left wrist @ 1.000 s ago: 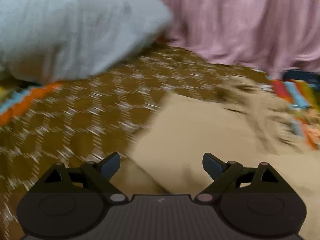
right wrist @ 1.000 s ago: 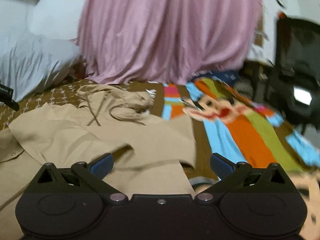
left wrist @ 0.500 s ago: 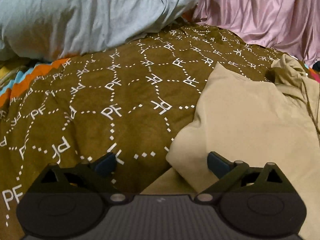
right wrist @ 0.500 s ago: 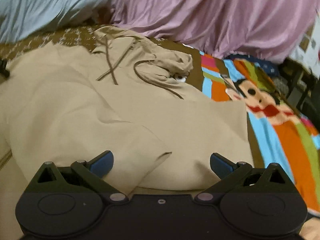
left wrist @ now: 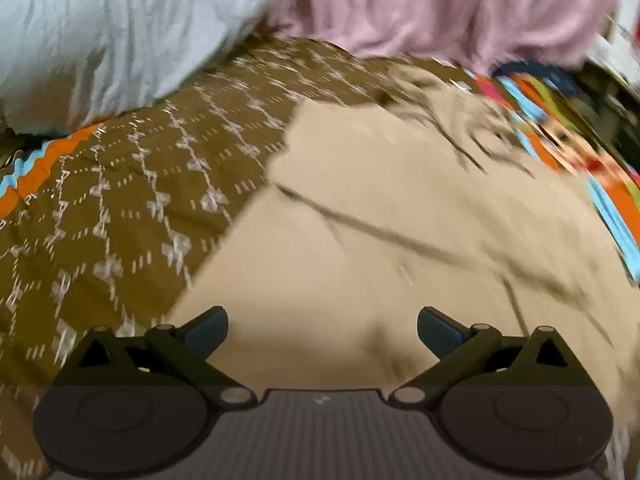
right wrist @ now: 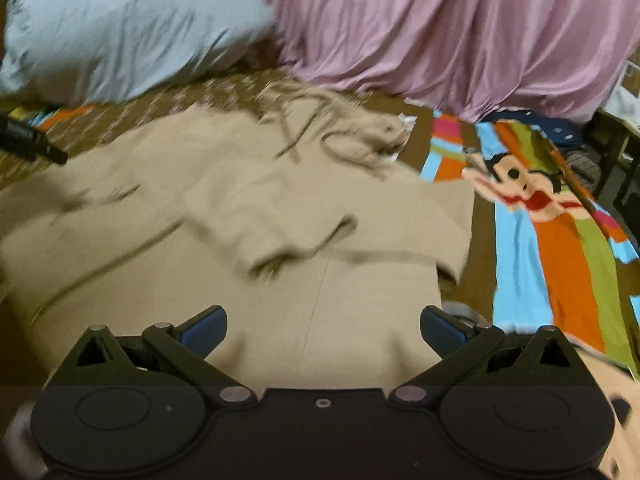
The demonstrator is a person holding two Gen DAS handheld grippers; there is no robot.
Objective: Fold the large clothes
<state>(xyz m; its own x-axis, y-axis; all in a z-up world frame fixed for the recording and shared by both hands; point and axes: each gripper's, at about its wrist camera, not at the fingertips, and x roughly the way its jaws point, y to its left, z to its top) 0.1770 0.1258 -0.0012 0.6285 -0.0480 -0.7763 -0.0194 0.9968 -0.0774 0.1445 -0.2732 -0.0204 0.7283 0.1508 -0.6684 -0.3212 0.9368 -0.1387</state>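
- Two blue-tipped fingers of the left gripper stand far apart in the left wrist view, the jaws opening with nothing pinched between them, only the beige hoodie lying below
- Blurred as that view is, the beige hoodie spreads flat over the brown patterned bedspread, which shows to the left of the hoodie
- Beyond the hoodie's far left sits a pale blue pillow; beyond its far edge hangs a pink curtain; a colourful cartoon blanket lies to the hoodie's right
- Right wrist view: the right gripper has its jaws spread wide and empty, hovering over the hoodie's near edge
- The hoodie lies with a sleeve folded across its body, its hood and drawstrings bunched at the far end
- Right of the hoodie is the cartoon blanket; behind it, the pillow and curtain
- A dark object pokes in just left of the hoodie; I cannot tell what it is
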